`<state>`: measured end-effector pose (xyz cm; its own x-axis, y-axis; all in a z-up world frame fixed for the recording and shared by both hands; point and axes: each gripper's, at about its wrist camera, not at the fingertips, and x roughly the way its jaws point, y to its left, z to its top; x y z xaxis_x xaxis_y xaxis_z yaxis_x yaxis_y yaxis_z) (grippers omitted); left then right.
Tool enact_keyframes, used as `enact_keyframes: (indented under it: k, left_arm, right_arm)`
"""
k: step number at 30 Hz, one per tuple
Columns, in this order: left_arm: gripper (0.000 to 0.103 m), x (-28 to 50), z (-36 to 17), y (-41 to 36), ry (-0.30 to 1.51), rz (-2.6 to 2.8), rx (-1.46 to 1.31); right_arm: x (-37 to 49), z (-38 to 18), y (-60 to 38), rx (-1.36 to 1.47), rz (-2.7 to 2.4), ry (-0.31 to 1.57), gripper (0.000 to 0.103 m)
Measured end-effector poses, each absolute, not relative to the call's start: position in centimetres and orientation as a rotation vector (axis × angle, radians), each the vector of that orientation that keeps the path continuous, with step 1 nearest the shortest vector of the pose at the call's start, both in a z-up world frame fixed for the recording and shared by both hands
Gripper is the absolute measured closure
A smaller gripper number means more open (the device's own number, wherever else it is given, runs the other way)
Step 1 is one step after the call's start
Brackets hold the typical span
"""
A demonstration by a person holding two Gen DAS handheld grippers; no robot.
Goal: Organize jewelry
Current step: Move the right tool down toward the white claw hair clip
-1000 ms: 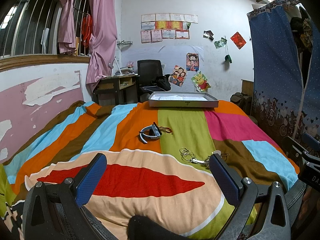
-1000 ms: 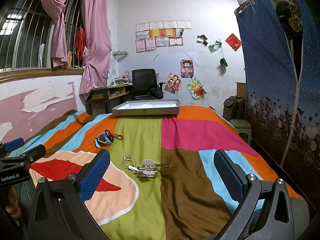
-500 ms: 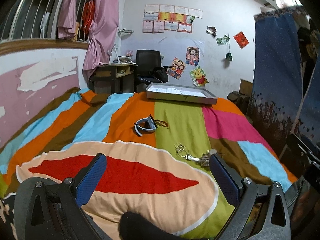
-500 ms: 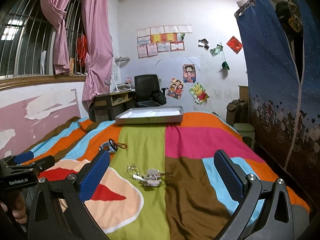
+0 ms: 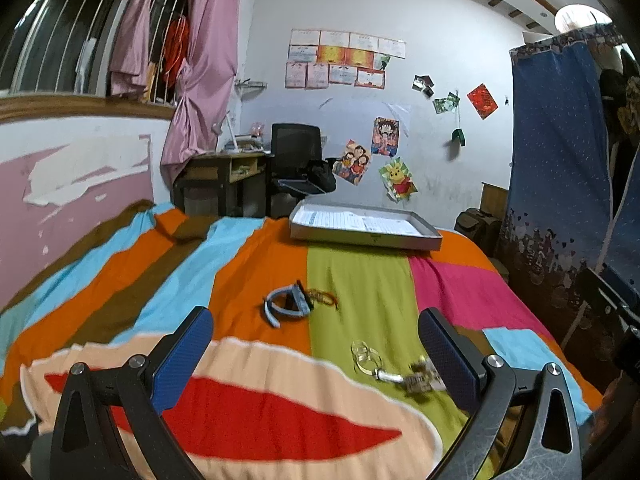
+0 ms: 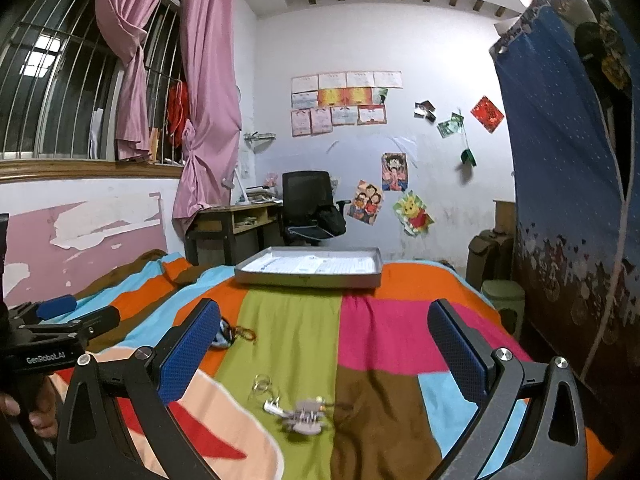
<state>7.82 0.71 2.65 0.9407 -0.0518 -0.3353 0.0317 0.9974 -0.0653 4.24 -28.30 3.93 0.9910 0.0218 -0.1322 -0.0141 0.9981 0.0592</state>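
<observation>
Left wrist view showed the left gripper [image 5: 316, 350] spread wide with nothing between its blue pads [image 5: 182, 358], hanging above a striped, many-coloured bedspread [image 5: 360, 280]. On the orange stripe ahead lay a pale blue bracelet-like band [image 5: 286, 306] with a thin reddish-brown cord [image 5: 324, 298] touching its right side; motion blur kept the finer details of both from being made out. Nearer, on the green stripe, sat some clear rings [image 5: 364, 354] joined to a small silvery cluster [image 5: 416, 378], whose right end was partly hidden behind the right-hand finger, and the blur left its shape unclear. A shallow grey tray [image 5: 366, 238] rested at the far end of the bed, well apart from the jewellery; only white sheets showed inside it. From the right wrist view, the right gripper [image 6: 324, 354] was likewise wide open and empty. Its left finger covered most of the blue band [image 6: 222, 338], leaving a sliver and the cord [image 6: 244, 334] visible. The clear rings [image 6: 262, 384] and silvery cluster [image 6: 306, 416] lay below and between its fingers, smeared by blur. The tray [image 6: 308, 278] stood beyond. At the left edge the other gripper's body [image 6: 44, 354] was cut off by the frame, with part of a hand [image 6: 30, 410] gripping its handle.
</observation>
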Motion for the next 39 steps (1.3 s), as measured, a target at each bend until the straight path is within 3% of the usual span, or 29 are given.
enact_keyframes:
  k: [11, 20, 31, 39]
  left_arm:
    - [0.0, 14.7, 3.0, -0.6, 0.318, -0.064, -0.005]
    - [0.0, 22.4, -1.7, -0.6, 0.538, -0.155, -0.045]
    - [0.001, 24.9, -7.7, -2.3, 0.786, -0.286, 0.022]
    - [0.028, 26.6, -10.3, -2.6, 0.923, -0.354, -0.013]
  right_arm:
    - [11.9, 4.1, -29.2, 0.031, 0.048, 0.14, 0.001]
    - [16.6, 0.4, -31.0, 0.025, 0.041, 0.258, 0.001]
    - [20.3, -6.7, -30.2, 0.012, 0.113, 0.599, 0.001]
    - [20.9, -11.1, -28.3, 0.119, 0.235, 0.807, 0.003]
